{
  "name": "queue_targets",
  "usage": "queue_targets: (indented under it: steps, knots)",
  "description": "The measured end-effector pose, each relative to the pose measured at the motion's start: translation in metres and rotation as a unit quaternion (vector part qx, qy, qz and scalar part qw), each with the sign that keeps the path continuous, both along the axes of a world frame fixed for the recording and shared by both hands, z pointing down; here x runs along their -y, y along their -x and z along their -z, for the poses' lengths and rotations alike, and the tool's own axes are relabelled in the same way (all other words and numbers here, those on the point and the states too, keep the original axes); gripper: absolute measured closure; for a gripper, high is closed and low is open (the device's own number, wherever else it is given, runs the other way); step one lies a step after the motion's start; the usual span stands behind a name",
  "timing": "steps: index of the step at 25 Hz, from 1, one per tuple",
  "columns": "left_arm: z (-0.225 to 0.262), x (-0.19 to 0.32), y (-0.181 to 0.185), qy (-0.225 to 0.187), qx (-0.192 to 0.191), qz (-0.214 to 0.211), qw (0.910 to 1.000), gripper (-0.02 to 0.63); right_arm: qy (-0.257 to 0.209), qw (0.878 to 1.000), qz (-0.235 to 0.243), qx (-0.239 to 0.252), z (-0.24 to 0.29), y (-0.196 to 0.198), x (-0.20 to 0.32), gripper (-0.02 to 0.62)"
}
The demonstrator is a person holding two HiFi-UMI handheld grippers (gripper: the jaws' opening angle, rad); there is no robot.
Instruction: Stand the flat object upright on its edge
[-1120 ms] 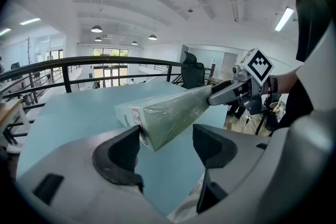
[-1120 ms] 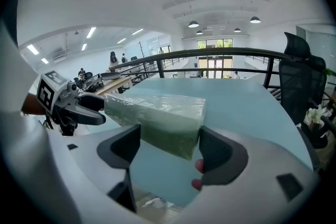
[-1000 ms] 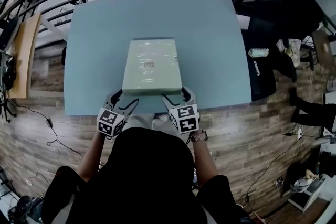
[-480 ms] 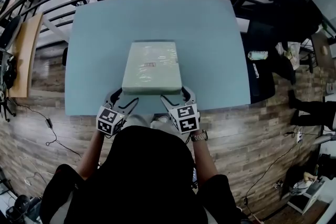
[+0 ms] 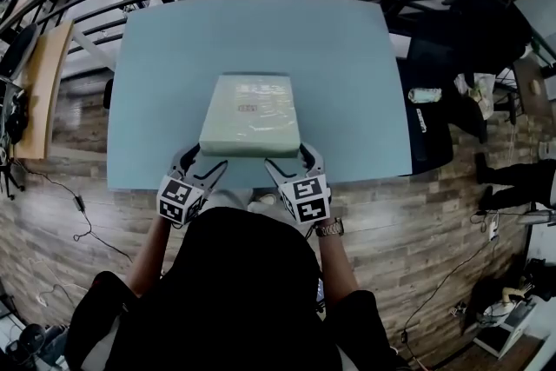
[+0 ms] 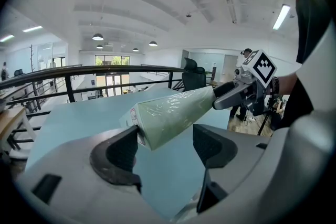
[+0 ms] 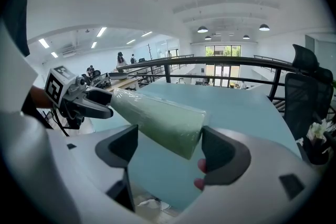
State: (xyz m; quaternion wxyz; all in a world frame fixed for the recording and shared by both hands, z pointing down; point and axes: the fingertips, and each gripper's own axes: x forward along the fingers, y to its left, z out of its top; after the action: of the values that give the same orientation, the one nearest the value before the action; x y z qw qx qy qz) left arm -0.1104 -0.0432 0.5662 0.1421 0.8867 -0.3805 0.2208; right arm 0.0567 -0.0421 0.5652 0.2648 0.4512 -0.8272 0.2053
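A small white label (image 5: 247,109) with red print sits on the top face of the flat box (image 5: 250,113). A second white label shows on the end face just beside the left gripper's (image 6: 165,147) outer jaw. The print on both is too small to read. The box is pale green under clear, shiny wrap.

Both forearms reach forward from the body, side by side and close together. Each hand holds its gripper pointed away from the person at the box's near edge. The left gripper (image 5: 201,161) is at the near left corner and the right gripper (image 5: 289,159) at the near right corner. A wristwatch (image 5: 328,227) shows on the right wrist behind its gripper.

In the left gripper view the jaws stand wide apart. The box (image 6: 173,113) corner lies against the inner face of the outer jaw, and the other jaw is clear of it. In the right gripper view the right gripper (image 7: 170,152) is likewise spread wide. The box (image 7: 157,118) corner meets its outer jaw and the inner jaw stands apart. Neither gripper is clamped.

The box's near edge runs between the two grippers, raised off the light blue worktop (image 5: 347,56). The box slopes away from them towards the far side.
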Motion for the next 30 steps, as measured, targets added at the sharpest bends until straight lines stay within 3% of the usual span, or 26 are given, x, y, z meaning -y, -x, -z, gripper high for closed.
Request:
queue_targets:
  steps: [22,30]
  knots:
    - [0.042,0.003,-0.013,-0.048,-0.006,0.021,0.9986,0.288,-0.05,0.999,0.0,0.011,0.041,-0.014,0.001,0.244]
    - [0.05,0.004,-0.017,-0.048,-0.007,0.027,0.9984,0.288,-0.062,0.998,-0.006,0.013,0.05,-0.018,0.002,0.244]
